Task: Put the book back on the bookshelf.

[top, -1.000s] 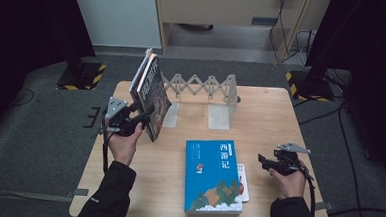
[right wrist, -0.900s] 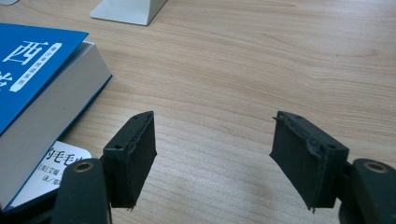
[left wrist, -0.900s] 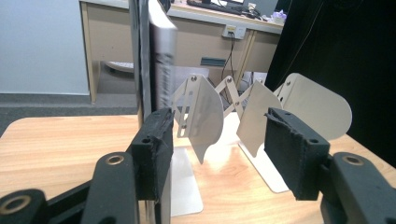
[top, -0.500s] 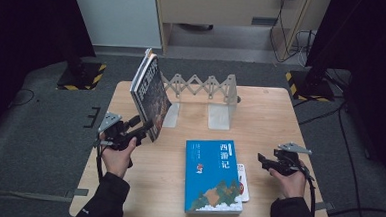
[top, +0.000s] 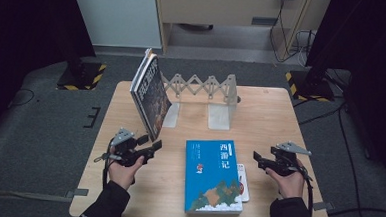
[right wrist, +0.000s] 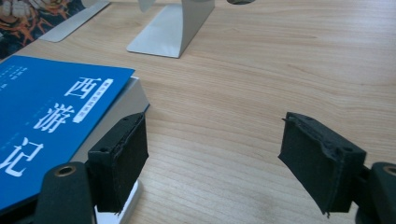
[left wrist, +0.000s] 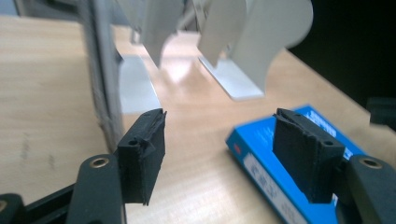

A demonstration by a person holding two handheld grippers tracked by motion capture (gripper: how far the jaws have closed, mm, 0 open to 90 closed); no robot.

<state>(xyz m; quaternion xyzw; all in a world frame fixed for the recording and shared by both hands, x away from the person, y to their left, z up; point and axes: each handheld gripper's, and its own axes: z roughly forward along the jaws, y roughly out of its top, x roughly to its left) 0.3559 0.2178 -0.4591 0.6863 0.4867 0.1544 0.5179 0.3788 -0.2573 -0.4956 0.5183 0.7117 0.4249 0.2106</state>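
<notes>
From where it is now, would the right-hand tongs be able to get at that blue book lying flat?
Probably yes. The right tongs stand open and empty just beside the blue book, with bare table between them. The book's near edge lies right by one pad in the right gripper view, so a short sideways move should reach it.

Blue book [top: 213, 175] flat on table [top: 280, 123]

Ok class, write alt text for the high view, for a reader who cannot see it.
A person holds an open left gripper and right gripper, both empty, either side of a blue book lying flat on a wooden table. Behind, a dark book leans against a metal bookend rack.
</notes>
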